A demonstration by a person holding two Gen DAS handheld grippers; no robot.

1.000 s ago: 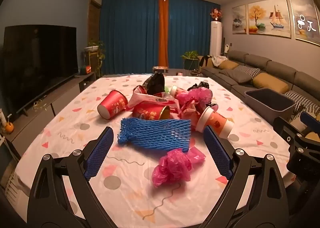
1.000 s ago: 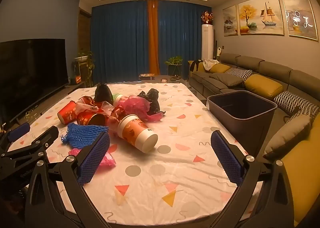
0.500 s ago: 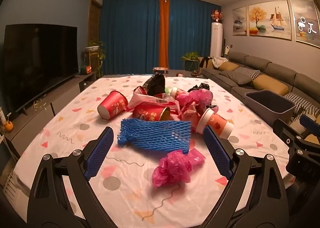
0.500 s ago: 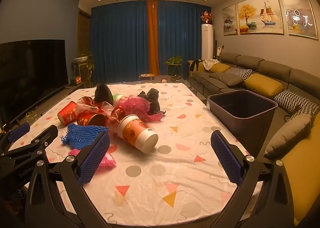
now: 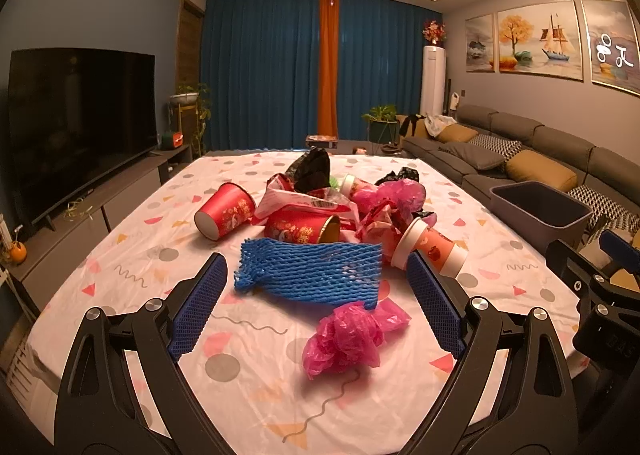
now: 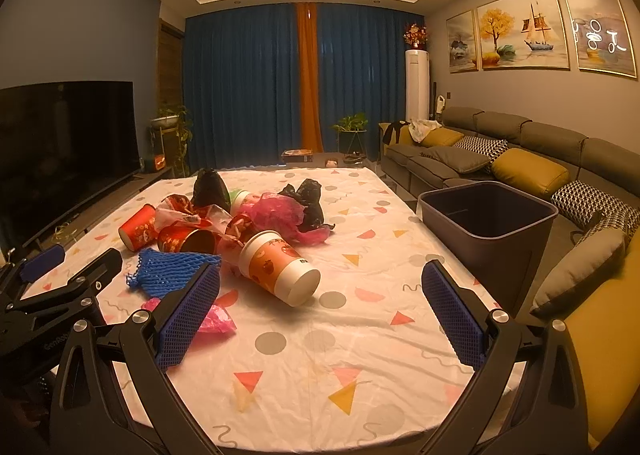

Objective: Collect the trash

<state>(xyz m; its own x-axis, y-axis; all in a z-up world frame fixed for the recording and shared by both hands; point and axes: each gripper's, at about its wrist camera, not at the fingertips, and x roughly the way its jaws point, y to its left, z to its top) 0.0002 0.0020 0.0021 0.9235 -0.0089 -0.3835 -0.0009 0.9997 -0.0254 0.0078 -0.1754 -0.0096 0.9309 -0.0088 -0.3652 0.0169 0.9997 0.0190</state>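
A pile of trash lies mid-table: a blue foam net (image 5: 310,271) (image 6: 172,265), a crumpled pink bag (image 5: 352,333), a red paper cup (image 5: 224,211) (image 6: 138,227), a red can (image 5: 302,227), an orange and white cup (image 5: 430,249) (image 6: 280,265), a black bag (image 5: 312,171) and pink wrappers (image 6: 276,211). My left gripper (image 5: 316,305) is open and empty, just short of the net and pink bag. My right gripper (image 6: 320,315) is open and empty above the table, near the orange cup. A dark bin (image 6: 486,215) (image 5: 540,211) stands at the table's right edge.
The table has a white cloth with coloured shapes (image 6: 344,335). A sofa with cushions (image 6: 516,167) runs along the right wall behind the bin. A TV (image 5: 80,127) on a low cabinet stands to the left. Curtains (image 5: 320,71) and plants lie beyond the table.
Both grippers stay open and almost still. The left wrist view has crept slightly forward and up; nothing on the table has moved.
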